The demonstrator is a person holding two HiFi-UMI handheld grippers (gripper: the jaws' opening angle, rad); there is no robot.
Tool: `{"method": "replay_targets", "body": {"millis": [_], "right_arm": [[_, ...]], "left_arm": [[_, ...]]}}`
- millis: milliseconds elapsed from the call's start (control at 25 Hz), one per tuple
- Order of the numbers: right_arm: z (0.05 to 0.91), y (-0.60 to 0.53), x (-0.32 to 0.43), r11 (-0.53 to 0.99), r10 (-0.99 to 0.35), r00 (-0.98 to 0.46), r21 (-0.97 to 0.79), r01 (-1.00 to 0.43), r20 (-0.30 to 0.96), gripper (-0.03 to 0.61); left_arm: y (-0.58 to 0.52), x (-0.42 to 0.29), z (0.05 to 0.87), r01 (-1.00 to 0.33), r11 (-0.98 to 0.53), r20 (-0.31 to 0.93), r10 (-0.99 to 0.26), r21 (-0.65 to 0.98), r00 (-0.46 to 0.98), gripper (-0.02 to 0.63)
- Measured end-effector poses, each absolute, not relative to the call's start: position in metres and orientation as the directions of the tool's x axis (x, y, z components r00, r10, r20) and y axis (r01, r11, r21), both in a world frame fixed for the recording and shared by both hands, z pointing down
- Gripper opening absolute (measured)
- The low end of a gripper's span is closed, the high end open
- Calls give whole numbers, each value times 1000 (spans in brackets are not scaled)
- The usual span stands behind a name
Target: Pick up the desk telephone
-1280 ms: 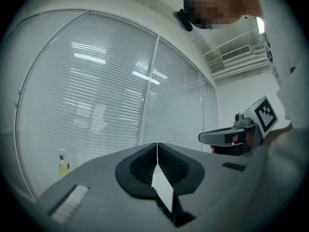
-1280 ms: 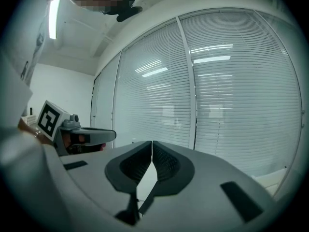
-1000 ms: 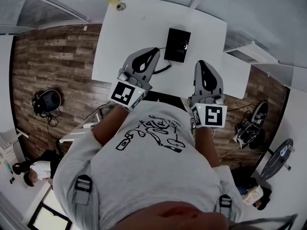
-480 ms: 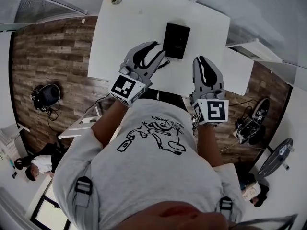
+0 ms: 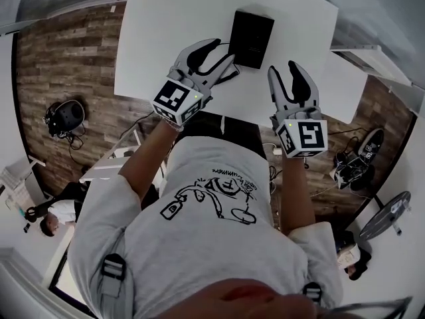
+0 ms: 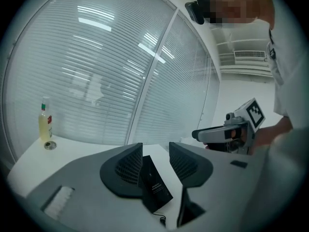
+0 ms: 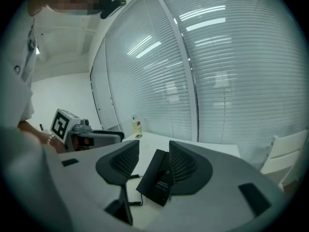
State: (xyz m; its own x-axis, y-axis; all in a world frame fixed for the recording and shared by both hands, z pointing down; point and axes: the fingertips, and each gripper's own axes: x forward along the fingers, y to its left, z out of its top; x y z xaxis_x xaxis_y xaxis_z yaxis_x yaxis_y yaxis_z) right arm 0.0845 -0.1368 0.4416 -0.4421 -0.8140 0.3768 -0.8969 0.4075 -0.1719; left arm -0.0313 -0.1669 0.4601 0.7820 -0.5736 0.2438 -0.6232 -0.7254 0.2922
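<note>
Left claw (image 5: 222, 52) and right claw (image 5: 286, 68), opening empty, angle down toward desk telephone (image 5: 252, 37).

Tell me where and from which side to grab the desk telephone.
Probably its long side edges: left hand-held gripper on the left edge, right hand-held gripper on the right, from the near end. The desk telephone is a low, narrow slab lying lengthwise away from the person. Both grippers' jaws are opening, empty.
</note>
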Motion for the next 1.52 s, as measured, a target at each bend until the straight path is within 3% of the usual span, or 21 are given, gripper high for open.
{"method": "replay_targets", "body": {"millis": [200, 760, 1240, 1520], "right_arm": [[492, -147, 92, 393, -781, -456, -231, -890, 427, 198], [607, -183, 85, 361, -701, -518, -383, -850, 491, 245], [657, -195, 79, 351, -630, -578, -473, -808, 520, 259], [657, -194, 65, 409, -564, -685, -564, -717, 461, 258]], "left_arm": [[-178, -25, 504, -632, -704, 295, -559, 323, 774, 187], [-201, -12, 618, -583, -702, 392, -441, 410, 807, 276], [-213, 12, 645, -533, -779, 490, -342, 330, 802, 282], [-208, 18, 646, -504, -780, 510, -284, 370, 812, 274]]}}
